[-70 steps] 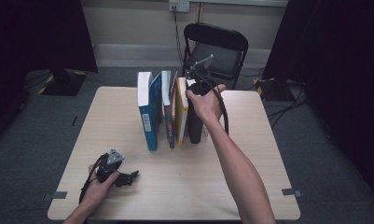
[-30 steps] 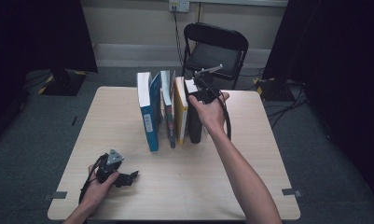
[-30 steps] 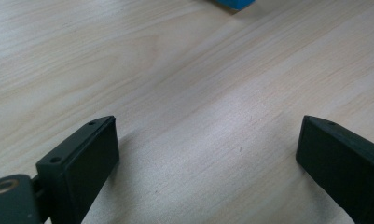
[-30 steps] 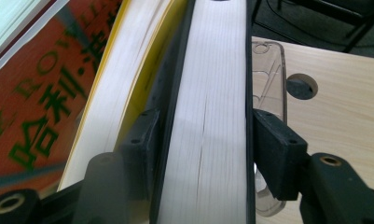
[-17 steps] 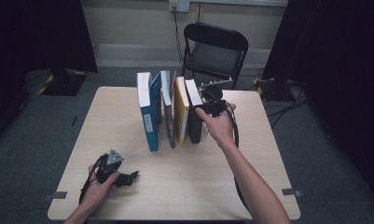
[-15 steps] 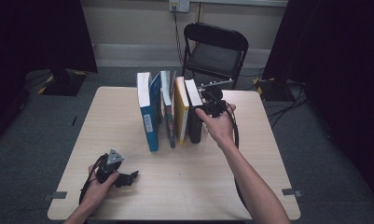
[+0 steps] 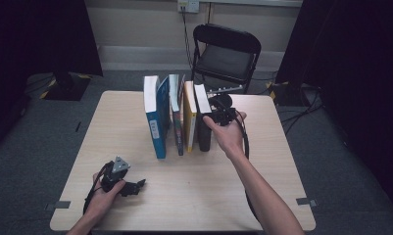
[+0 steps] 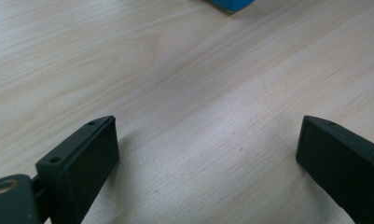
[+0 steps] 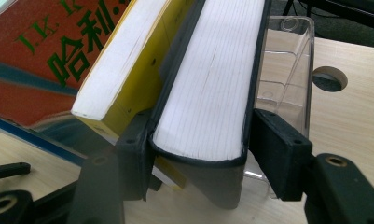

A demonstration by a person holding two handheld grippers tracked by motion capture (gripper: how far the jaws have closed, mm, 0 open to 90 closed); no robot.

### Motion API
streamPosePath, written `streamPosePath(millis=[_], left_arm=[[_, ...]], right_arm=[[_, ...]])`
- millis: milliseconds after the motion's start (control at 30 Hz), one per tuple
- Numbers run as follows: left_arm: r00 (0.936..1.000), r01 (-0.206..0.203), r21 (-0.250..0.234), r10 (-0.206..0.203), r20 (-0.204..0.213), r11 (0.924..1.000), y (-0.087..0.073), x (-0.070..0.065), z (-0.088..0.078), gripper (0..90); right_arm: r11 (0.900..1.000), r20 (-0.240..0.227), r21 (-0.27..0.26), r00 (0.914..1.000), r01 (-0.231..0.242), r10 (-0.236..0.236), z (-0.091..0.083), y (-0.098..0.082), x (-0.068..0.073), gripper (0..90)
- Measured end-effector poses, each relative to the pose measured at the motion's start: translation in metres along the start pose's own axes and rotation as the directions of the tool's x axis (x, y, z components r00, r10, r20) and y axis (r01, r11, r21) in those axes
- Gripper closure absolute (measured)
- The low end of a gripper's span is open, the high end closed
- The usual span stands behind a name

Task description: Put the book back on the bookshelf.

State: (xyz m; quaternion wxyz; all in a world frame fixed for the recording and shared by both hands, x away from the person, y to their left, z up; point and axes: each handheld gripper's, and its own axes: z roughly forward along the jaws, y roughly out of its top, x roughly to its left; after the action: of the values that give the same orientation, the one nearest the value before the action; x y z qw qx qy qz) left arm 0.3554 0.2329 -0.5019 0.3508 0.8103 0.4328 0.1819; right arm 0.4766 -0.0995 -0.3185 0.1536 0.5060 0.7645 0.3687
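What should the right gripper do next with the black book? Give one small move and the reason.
Probably close the right gripper on the black book. Its jaws straddle the book's lower end, one slipped between it and the yellow book, the other on the side of the clear bookend, with a slight gap visible at that pad. A firm grip should come before any pull.

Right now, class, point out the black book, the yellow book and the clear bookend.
black book [image 9: 208, 88], right gripper view, on its white page edge.
yellow book [image 9: 117, 70], right gripper view, on its page edge.
clear bookend [image 9: 287, 65], right gripper view, on its upright plate.
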Motion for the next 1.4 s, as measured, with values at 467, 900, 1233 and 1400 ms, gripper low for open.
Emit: streamPosePath(millis=[467,900,1233,1400], left_arm=[[1.0000,-0.003,0.001,0.003,0.000,1.0000,0.000,0.000,0.000,5.1],[1.0000,0.000,0.001,0.000,0.000,1.0000,0.000,0.000,0.000,4.9],[1.0000,0.000,0.001,0.000,0.000,1.0000,0.000,0.000,0.000,4.9],[1.0000,0.001,0.001,-0.001,0.000,1.0000,0.000,0.000,0.000,4.9]], right_arm=[[1.000,-0.013,-0.001,0.9999,0.004,-0.004,-0.008,-0.011,0.007,41.1],[0.996,-0.047,-0.078,0.9983,-0.040,0.036,0.000,-0.014,-0.004,37.9],[0.997,-0.059,-0.076,0.9983,-0.007,0.003,0.004,-0.040,-0.010,38.0],[0.994,-0.056,-0.111,0.9983,0.009,-0.015,0.011,-0.043,-0.012,45.5]])
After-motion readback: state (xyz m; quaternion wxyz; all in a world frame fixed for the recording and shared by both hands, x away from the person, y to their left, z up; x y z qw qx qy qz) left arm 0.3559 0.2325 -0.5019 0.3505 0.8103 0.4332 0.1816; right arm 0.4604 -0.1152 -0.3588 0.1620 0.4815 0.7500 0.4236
